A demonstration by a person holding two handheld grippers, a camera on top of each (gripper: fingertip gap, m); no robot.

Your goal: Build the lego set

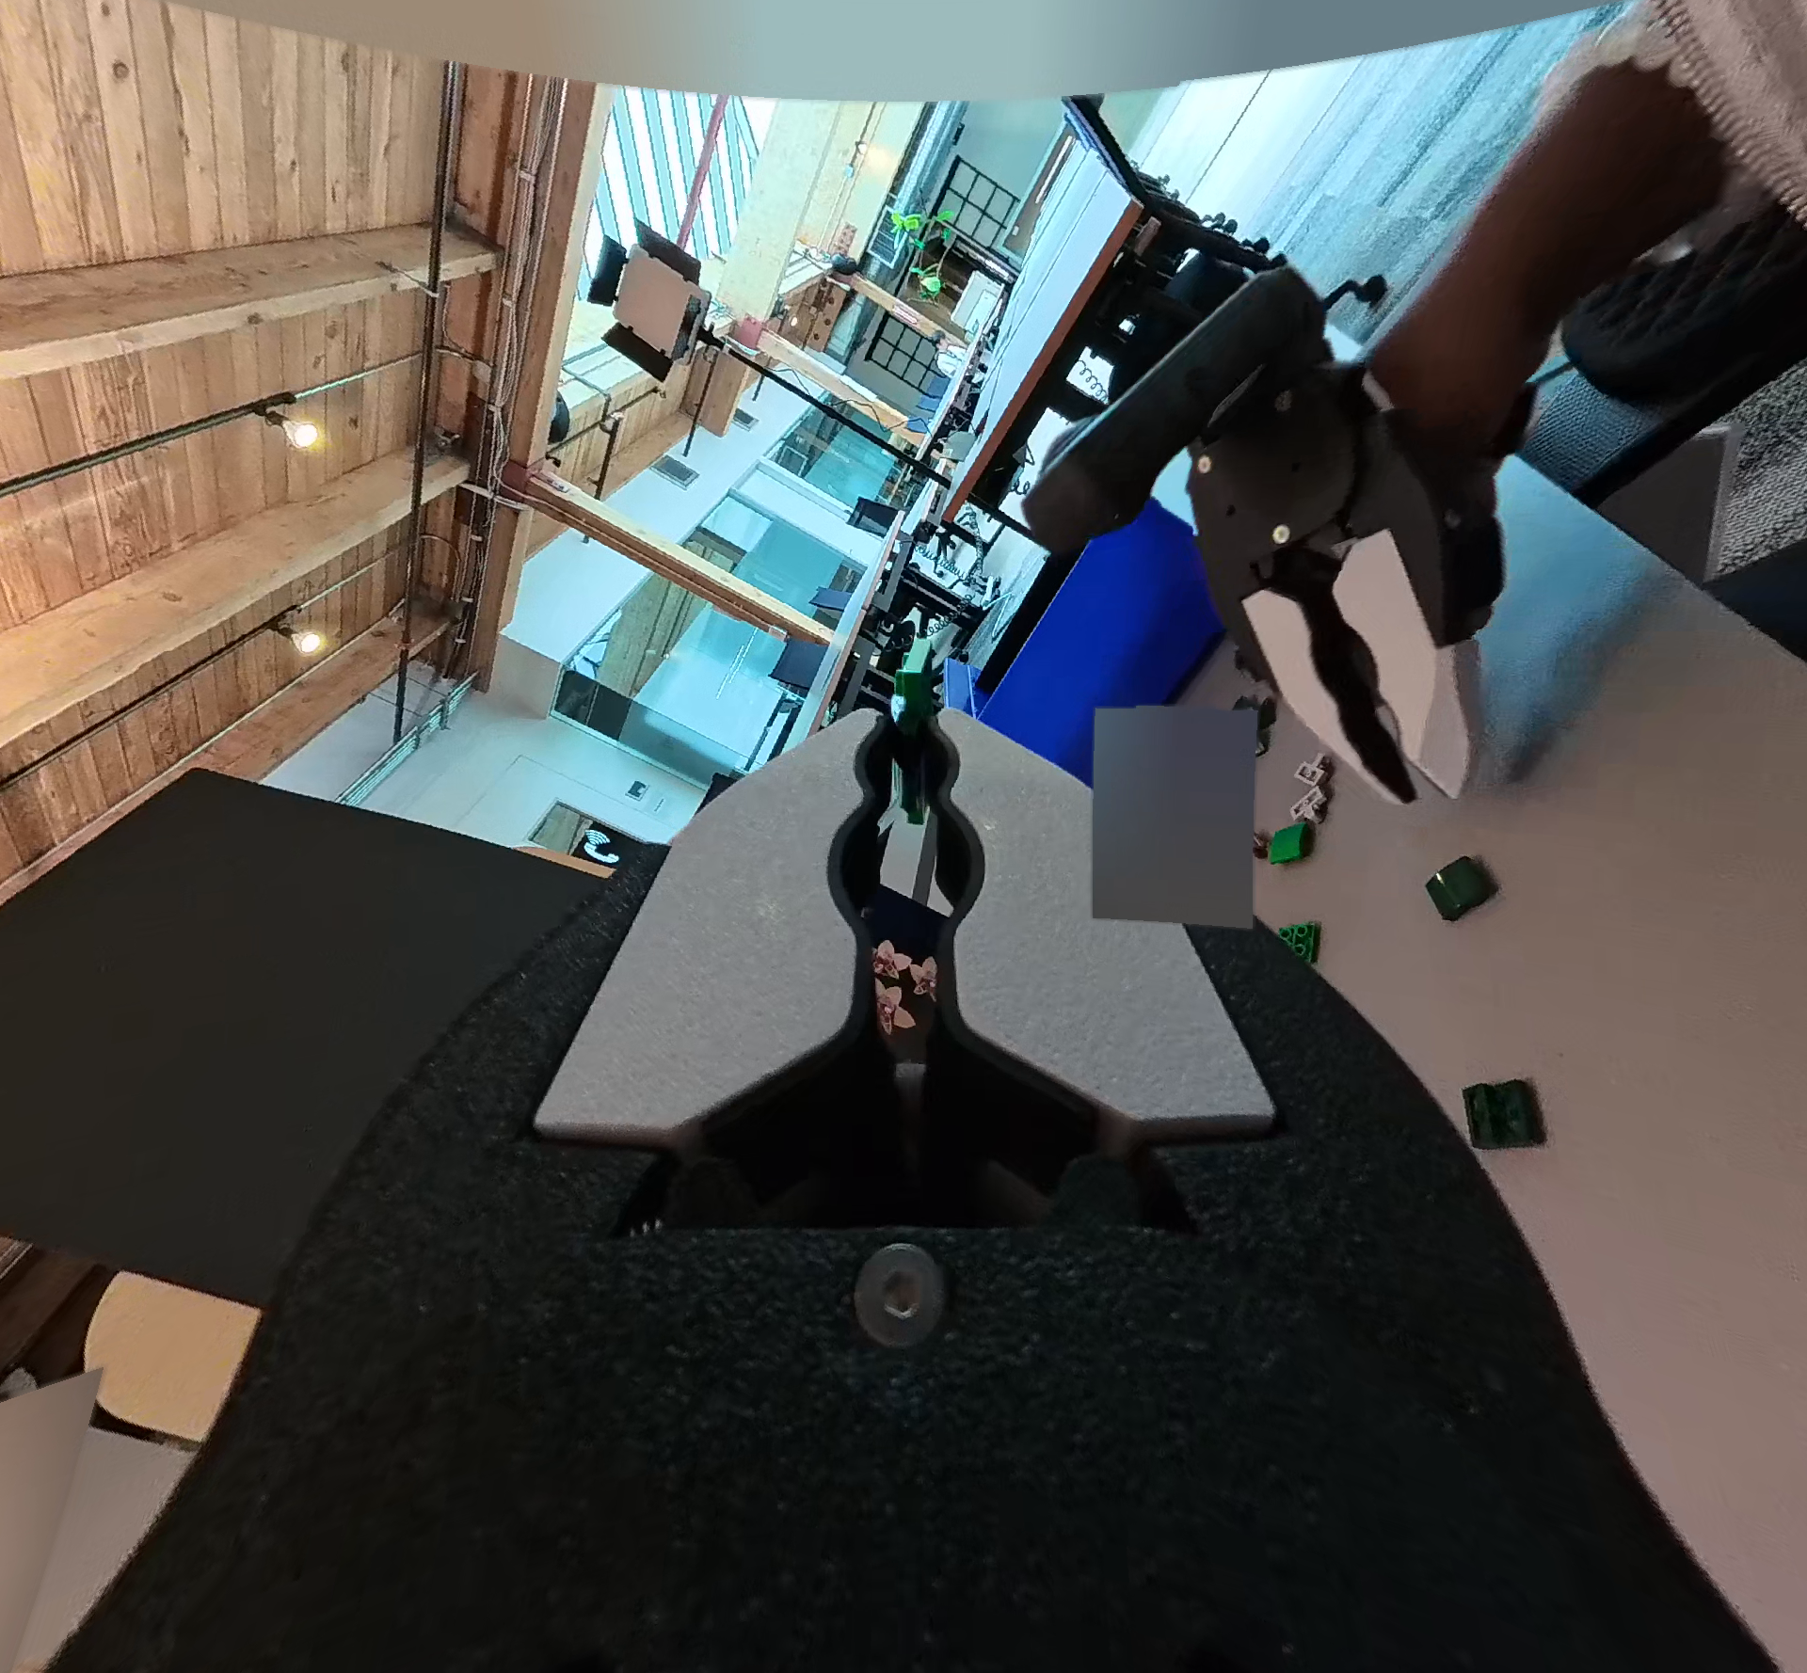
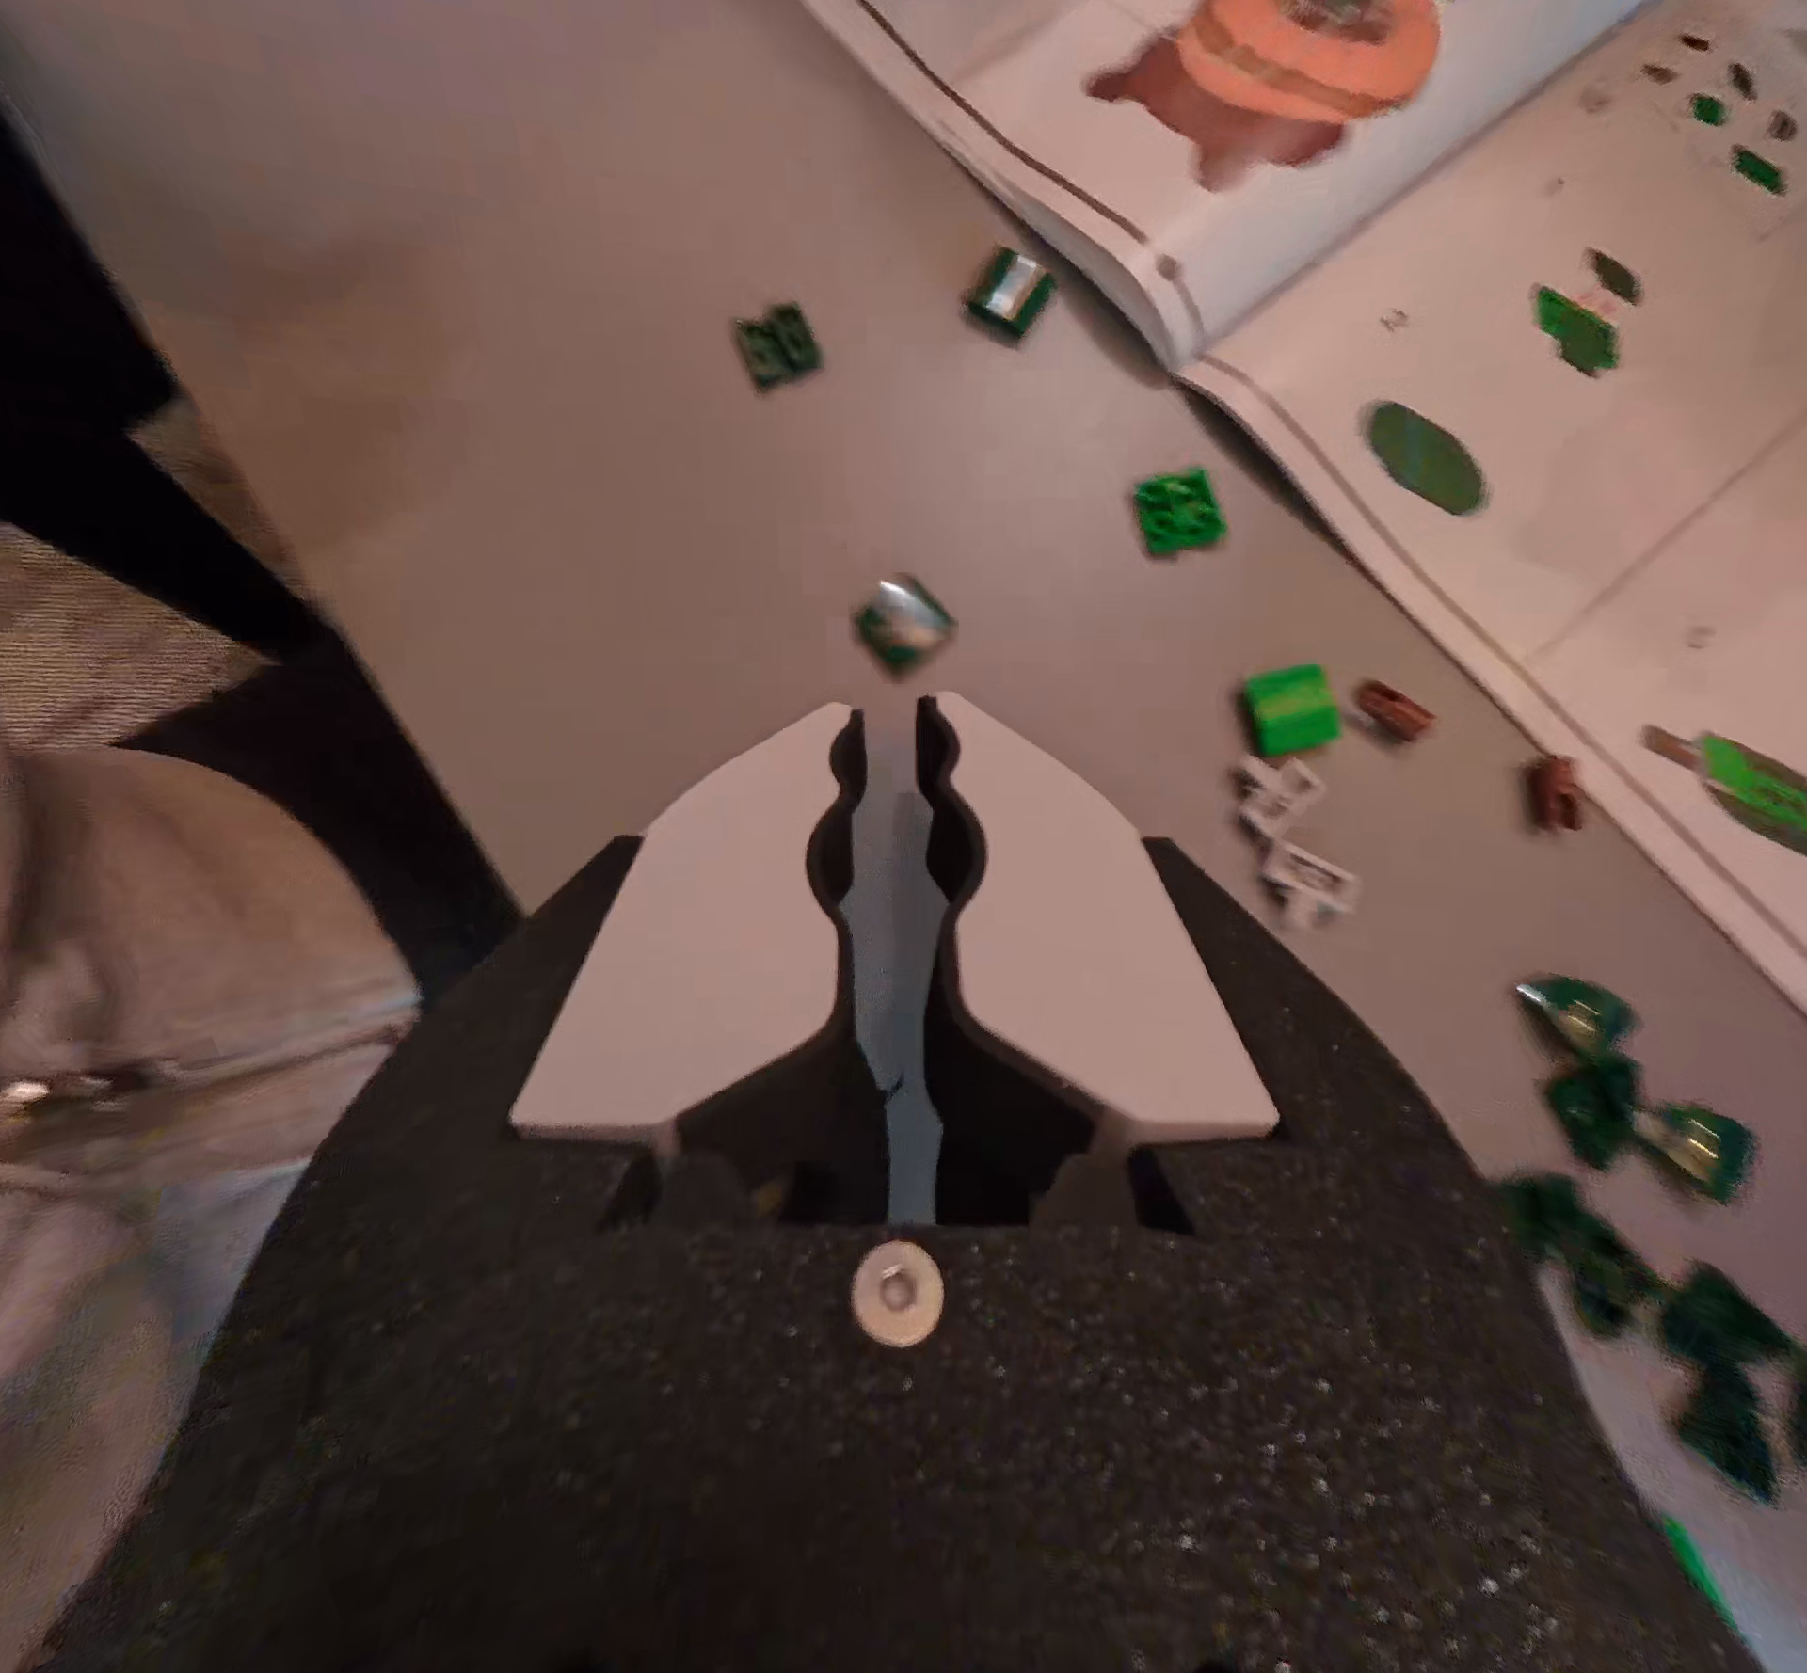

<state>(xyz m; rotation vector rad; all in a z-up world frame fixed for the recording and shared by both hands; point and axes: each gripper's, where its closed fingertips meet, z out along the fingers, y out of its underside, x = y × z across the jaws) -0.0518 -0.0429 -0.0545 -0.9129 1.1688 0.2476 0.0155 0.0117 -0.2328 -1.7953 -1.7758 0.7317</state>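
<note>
My left gripper (image 1: 914,727) is raised and tilted toward the room, shut on a small green lego piece (image 1: 916,688) that sticks out past its tips. My right gripper (image 2: 892,707) hangs low over the grey table (image 2: 489,257), nearly shut with a thin gap and nothing between the fingers. A dark green glossy piece (image 2: 904,624) lies just ahead of its tips. In the left wrist view the right gripper (image 1: 1388,780), held by a hand (image 1: 1564,209), points down at the table.
An open instruction booklet (image 2: 1369,355) lies at the right. Loose pieces lie around: a bright green plate (image 2: 1180,510), a bright green slope (image 2: 1291,709), dark green plates (image 2: 777,345), white bits (image 2: 1291,844), brown bits (image 2: 1393,707), a dark green pile (image 2: 1643,1186). A blue box (image 1: 1105,609) stands behind. Tip to tip, the grippers are about 20 centimetres apart.
</note>
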